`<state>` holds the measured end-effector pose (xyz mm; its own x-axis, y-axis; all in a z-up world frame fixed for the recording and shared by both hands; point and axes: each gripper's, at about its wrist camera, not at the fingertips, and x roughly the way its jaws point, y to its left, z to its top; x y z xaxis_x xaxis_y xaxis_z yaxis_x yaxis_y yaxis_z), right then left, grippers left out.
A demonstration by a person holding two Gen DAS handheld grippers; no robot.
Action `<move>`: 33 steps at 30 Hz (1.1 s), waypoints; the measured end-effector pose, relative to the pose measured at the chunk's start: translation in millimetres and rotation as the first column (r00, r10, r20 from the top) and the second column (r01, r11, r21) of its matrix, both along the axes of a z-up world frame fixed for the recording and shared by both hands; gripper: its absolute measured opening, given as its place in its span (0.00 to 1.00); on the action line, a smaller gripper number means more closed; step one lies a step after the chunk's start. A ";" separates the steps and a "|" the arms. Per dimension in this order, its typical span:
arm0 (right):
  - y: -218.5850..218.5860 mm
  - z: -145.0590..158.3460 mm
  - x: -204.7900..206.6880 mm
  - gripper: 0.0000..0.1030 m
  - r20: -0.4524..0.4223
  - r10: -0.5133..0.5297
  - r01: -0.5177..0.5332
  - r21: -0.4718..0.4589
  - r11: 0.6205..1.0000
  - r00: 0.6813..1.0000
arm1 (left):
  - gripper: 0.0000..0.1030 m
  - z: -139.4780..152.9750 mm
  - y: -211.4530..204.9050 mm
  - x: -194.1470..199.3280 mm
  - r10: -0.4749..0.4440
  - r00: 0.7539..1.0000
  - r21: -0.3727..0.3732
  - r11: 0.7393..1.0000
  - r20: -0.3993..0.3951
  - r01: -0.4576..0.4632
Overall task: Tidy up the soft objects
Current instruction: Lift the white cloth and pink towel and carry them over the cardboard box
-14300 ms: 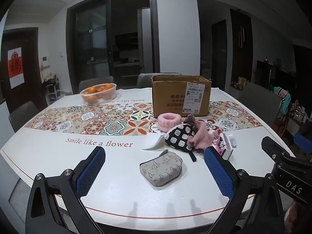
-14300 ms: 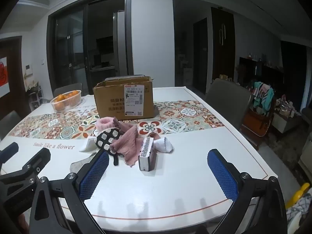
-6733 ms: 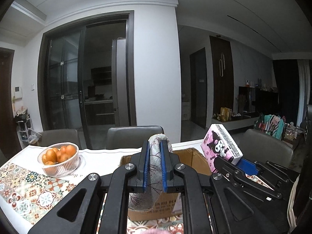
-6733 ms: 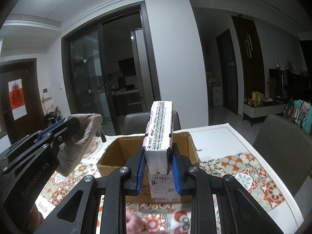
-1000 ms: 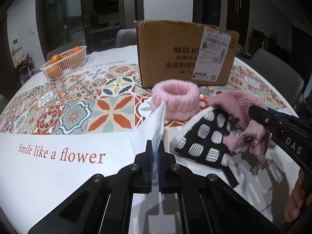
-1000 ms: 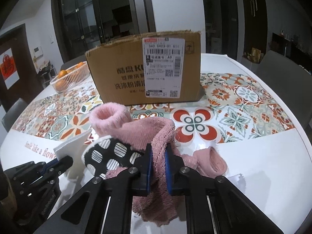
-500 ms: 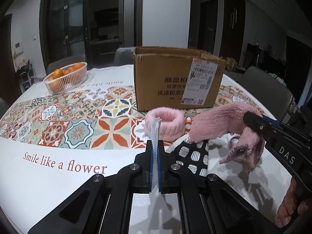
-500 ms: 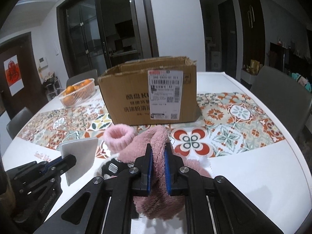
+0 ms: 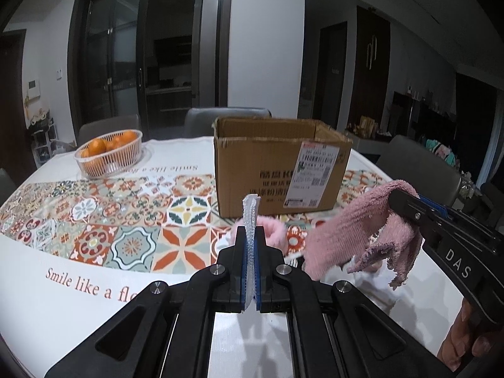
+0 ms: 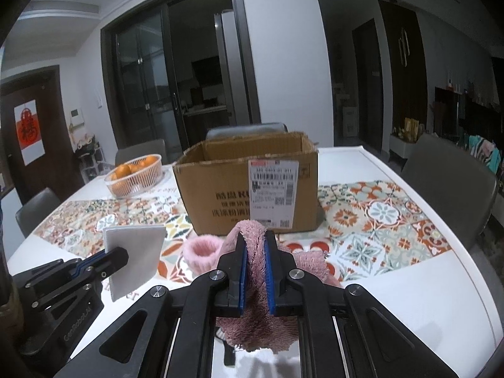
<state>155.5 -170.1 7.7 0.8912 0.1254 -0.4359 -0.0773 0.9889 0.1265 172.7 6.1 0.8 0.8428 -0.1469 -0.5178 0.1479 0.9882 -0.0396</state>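
My left gripper (image 9: 251, 236) is shut on a folded white cloth (image 9: 250, 211) and holds it upright above the table; the cloth also shows in the right wrist view (image 10: 134, 258). My right gripper (image 10: 255, 242) is shut on a pink towel (image 10: 252, 236), which hangs from it in the left wrist view (image 9: 362, 236). Both are lifted in front of the open cardboard box (image 9: 280, 163) (image 10: 249, 186). A fluffy pink headband (image 10: 201, 252) lies on the table before the box, partly hidden behind my left gripper (image 9: 274, 230).
A basket of oranges (image 9: 108, 152) (image 10: 135, 174) stands at the back left of the white table (image 9: 63, 308). A patterned runner (image 9: 94, 220) crosses its middle. Grey chairs (image 10: 447, 186) surround it. A black-and-white patterned item lies mostly hidden below my grippers.
Both grippers have risen from the table with their cloths. The white cloth and the pink towel now hang clear of the surface, nearer the box top.
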 end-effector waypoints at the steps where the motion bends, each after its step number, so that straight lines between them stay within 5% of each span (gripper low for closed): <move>1: -0.2 2.2 -0.6 0.11 0.008 -0.001 0.001 0.000 1.000 1.000 | 0.05 2.9 0.0 -0.1 -0.001 1.000 -0.003 1.000 0.009 0.001; 33: -0.5 76.9 26.2 0.11 0.271 -0.019 0.024 -0.012 1.000 0.962 | 0.05 77.7 -4.7 34.3 -0.030 0.969 0.006 1.000 0.243 0.029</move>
